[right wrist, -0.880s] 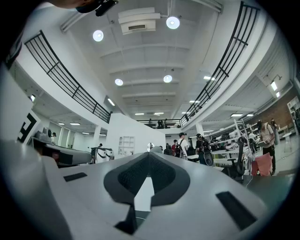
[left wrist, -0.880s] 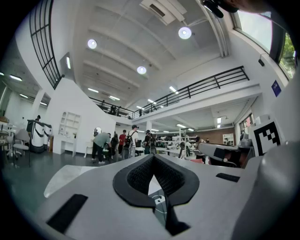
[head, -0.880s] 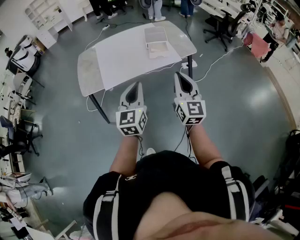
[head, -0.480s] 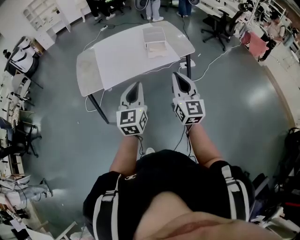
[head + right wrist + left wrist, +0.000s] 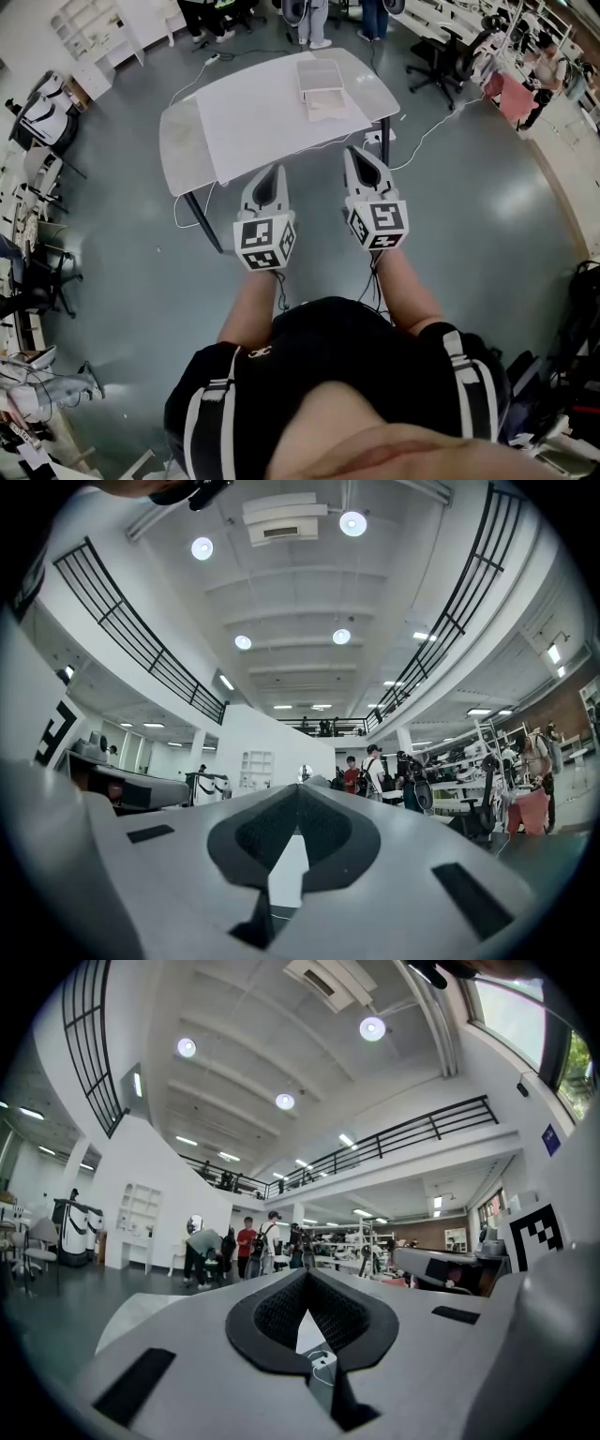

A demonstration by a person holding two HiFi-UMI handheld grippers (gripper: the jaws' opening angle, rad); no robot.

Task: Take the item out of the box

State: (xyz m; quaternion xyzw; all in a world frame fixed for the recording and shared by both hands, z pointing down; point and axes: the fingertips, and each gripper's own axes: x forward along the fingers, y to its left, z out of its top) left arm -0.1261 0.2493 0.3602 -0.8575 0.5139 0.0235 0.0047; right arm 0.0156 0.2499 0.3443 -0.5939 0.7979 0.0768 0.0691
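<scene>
A shallow pale box (image 5: 319, 75) lies near the far right edge of the white table (image 5: 253, 117), with a cream flat piece (image 5: 328, 105) against its near side. What is inside the box is too small to tell. Both grippers are held out level over the floor, short of the table's near edge. My left gripper (image 5: 274, 172) (image 5: 305, 1275) has its jaw tips together with nothing between them. My right gripper (image 5: 360, 153) (image 5: 298, 787) is likewise shut and empty.
The table stands on a grey floor with white cables (image 5: 427, 131) trailing to the right. Office chairs (image 5: 445, 47) stand at the back right, shelving (image 5: 89, 37) at the back left. People (image 5: 246, 1246) stand beyond the table's far side.
The table sits slightly further right in the head view. Both grippers keep the same stance and stay shut.
</scene>
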